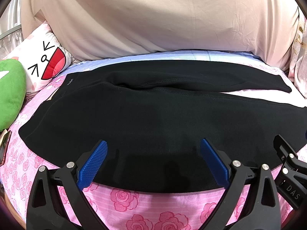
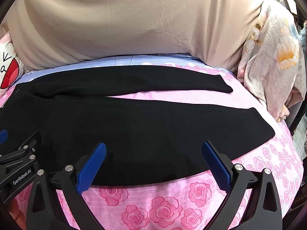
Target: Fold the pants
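On the bed (image 1: 119,197), in the left view, the pants (image 1: 145,118) lie flat, legs spread rightward; the left hand-held gripper (image 1: 153,163) hovers, jaws apart, over their near edge. In the right view, the right hand-held gripper (image 2: 154,164) gapes likewise over the near leg. Folding seems unstarted; next, pinch that edge.

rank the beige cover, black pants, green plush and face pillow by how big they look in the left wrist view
1. beige cover
2. black pants, nearly as large but nearer, so unsure
3. green plush, cut off at the edge
4. face pillow, similar to the plush
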A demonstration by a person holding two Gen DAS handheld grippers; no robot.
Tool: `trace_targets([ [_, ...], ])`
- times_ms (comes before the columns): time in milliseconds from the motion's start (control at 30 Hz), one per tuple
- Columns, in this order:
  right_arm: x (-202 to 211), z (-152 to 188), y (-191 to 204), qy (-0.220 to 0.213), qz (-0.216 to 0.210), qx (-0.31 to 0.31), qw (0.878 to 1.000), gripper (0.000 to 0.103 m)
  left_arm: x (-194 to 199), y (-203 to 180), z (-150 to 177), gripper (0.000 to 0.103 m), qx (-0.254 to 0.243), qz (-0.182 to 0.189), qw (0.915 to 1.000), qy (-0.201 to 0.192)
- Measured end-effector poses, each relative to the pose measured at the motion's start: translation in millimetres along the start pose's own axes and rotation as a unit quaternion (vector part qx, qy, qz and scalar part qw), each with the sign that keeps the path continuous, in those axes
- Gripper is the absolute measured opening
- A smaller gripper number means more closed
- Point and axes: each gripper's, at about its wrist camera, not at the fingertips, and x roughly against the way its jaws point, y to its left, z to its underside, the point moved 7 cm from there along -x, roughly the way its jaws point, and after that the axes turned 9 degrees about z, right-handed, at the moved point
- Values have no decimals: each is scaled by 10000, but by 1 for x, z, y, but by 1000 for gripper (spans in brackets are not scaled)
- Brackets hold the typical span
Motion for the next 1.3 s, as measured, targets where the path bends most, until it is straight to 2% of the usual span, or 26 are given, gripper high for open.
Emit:
trace_targets([
  [467,-2,3,2,81,-65,9,9999,98,0,0,0,95,21,34,10000,29],
  [600,-11,3,-4,467,-851,1,9953,98,1,5,-1,96,263,303,9992,-21],
  [633,-13,-3,-14,447,-886,50,9950,98,2,9,0,96,401,461,9981,-39],
  [733,-29,-39,-60,68,-348,299,9989,98,4,24,3,96,906,812,9926,-38],
  [800,-58,-64,-88,-13,-176,592,9981,98,5,32,2,96,1083,858,9904,-15],
  [867,-103,-87,-123,216,67,592,9980,98,7,39,-8,96,910,612,9940,-44],
  [967,-162,-122,-155,438,-528,142,9975,97,16,45,-29,97,552,288,9978,-234],
  [1033,-203,-137,-172,652,-593,-122,9960,95,19,53,-45,98,445,207,9982,-332],
  [1100,-244,-149,-188,863,-416,-287,9950,89,16,66,-62,98,413,140,9984,-355],
  [1267,-312,-159,-188,1489,-747,-724,9834,87,-24,139,-124,98,632,-113,9978,-184],
  [1300,-319,-158,-186,1585,-767,-717,9818,87,-39,166,-140,98,758,-339,9965,-107],
])
